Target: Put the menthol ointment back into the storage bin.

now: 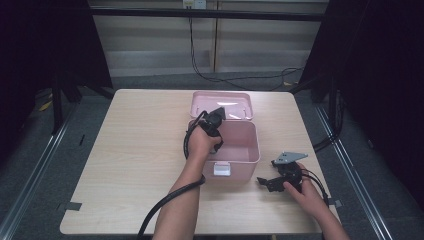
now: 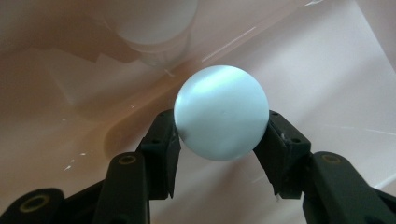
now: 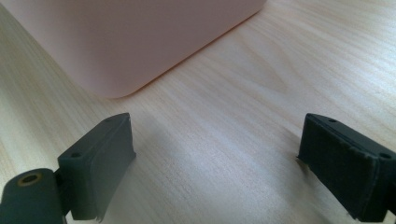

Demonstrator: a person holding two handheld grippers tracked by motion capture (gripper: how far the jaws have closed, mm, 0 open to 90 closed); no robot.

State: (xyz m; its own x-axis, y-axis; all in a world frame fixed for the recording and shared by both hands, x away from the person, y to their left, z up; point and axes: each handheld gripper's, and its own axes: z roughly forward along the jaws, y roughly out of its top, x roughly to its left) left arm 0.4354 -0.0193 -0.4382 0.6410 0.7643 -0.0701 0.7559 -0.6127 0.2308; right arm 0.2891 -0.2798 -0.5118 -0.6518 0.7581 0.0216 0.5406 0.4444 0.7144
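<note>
The left gripper (image 2: 220, 135) is clamping a pale blue ball (image 2: 220, 113) between its pads, inside the pink box (image 1: 252, 150); it's looking light, smooth, liable to slip unless pinched across its widest part; the right gripper (image 3: 215, 163) is standing wide, empty.

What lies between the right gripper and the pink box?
Only bare table. In the right gripper view, plain wood runs from the open right gripper up to the pink box; nothing sits on it.
</note>
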